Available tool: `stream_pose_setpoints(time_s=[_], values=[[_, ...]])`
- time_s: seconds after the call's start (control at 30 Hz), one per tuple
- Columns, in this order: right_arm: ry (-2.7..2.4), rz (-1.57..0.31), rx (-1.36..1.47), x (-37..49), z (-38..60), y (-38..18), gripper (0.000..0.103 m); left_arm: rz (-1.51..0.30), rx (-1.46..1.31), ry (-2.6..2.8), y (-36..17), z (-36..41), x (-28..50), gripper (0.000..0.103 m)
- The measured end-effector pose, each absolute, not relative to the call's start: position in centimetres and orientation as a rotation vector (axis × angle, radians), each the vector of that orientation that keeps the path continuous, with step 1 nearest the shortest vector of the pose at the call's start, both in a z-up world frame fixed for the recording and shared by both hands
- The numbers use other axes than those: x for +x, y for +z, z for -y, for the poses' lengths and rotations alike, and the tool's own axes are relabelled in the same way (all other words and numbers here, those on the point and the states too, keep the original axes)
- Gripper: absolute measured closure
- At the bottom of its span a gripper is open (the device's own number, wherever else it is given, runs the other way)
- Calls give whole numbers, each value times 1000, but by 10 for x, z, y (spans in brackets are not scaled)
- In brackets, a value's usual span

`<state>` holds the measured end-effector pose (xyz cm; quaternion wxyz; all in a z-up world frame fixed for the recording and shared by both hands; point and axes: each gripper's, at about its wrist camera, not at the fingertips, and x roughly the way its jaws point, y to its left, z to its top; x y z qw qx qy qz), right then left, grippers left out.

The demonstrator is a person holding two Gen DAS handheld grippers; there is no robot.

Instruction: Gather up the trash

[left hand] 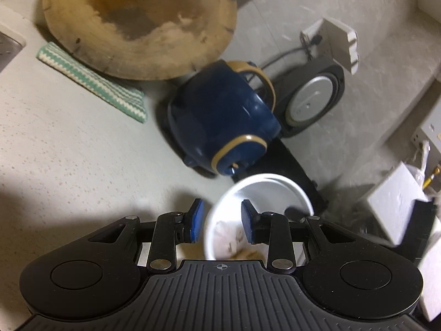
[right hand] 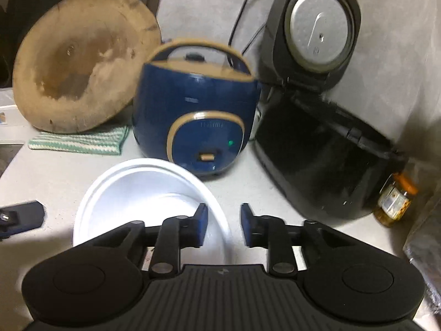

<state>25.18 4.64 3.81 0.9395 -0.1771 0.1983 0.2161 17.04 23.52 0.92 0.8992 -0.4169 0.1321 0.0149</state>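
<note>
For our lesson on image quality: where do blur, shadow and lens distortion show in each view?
Left wrist view: the blue cooker and white bowl are smeared by motion; shadow darkens the lower left counter. Right wrist view: milder blur; fisheye bends the black cooker outward; bright glare inside the bowl.

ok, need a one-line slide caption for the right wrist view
Right gripper open over the rim of a white disposable bowl, facing a blue rice cooker and an open black cooker.
</note>
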Motion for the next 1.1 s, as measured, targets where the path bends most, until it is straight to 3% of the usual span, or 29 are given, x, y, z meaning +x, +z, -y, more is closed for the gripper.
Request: stream_pose_setpoints(time_s=[0.17,0.67,1.1], values=[[473,-266,-410,215,-49,45,43,-306,-838,11,7,-229,176,69],[520,-483,-72,270,-13,33,45,-355,-839,-18,2,-222,181,69],[515,-462,-486,254,-100,-5,49,-306,-916,65,-5,-234,172,69]])
